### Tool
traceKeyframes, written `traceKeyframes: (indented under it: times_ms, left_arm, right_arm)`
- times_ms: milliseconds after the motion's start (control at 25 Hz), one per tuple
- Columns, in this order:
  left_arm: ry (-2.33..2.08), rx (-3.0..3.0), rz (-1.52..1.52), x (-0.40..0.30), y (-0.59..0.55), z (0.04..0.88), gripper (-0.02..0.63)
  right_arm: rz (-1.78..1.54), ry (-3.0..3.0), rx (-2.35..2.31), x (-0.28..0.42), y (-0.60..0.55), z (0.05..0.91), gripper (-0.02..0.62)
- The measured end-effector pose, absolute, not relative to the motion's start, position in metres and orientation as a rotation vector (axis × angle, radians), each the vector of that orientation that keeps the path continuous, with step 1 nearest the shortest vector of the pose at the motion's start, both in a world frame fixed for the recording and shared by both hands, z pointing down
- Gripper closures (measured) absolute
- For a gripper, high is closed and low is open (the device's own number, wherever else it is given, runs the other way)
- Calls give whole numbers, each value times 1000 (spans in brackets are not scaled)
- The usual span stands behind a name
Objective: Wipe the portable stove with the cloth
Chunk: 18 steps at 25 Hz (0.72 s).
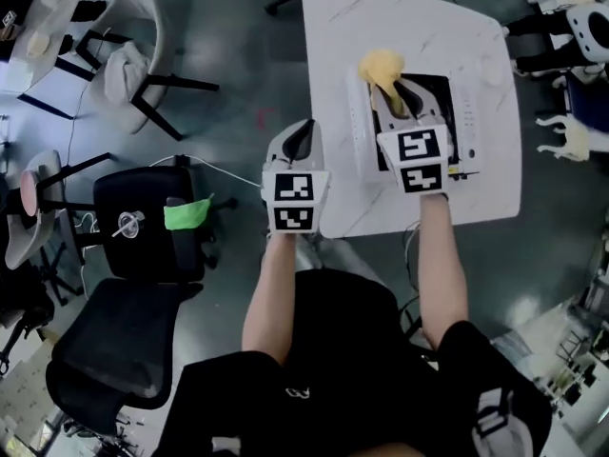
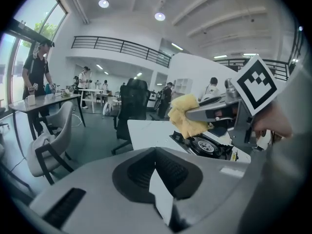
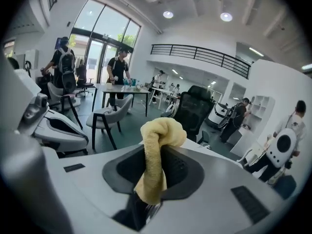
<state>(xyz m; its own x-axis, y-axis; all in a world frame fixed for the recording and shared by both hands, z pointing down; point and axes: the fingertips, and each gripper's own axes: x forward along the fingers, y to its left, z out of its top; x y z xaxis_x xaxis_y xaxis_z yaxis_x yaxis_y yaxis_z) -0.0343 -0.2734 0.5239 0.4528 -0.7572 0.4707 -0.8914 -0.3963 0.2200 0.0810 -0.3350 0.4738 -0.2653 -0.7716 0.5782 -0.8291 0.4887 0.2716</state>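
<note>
Clamped on the yellow cloth (image 1: 381,67), the right gripper (image 1: 400,98) hangs directly over the portable stove (image 1: 464,127) by the table's (image 1: 381,12) near edge; the left gripper (image 1: 300,141), closed and empty, sits off its left edge.

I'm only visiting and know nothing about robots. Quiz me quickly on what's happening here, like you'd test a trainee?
1. Which gripper holds the cloth? A) left B) right
2. True or false: the stove sits on the floor.
3. Fill in: the cloth's colour is ___.

Key: 1 B, the right gripper is shut on it. 2 False, it is on the white table. 3 Yellow.
</note>
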Motion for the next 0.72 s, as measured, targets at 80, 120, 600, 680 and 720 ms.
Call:
traceKeyframes:
  times_ms: [80,120,600,680,720]
  left_arm:
    - [-1360,2271,431,-41,-277,534,609]
    - [-1358,2264,440,-46,-279,540,609]
    - [-1331,2244,464,-66,-301,554,609]
    - [-1319,2246,466,-64,-302,557,609]
    - [-1315,2244,467,-64,-303,558,609]
  right_arm:
    - [94,-1996,1275,75,-347,487,523]
    - [84,-1975,1252,70,-352,493,523]
    - [36,-1788,1047,62,-384,572,523]
    - [35,-1784,1033,63,-381,575,528]
    - [28,-1779,1016,62,-378,576,529]
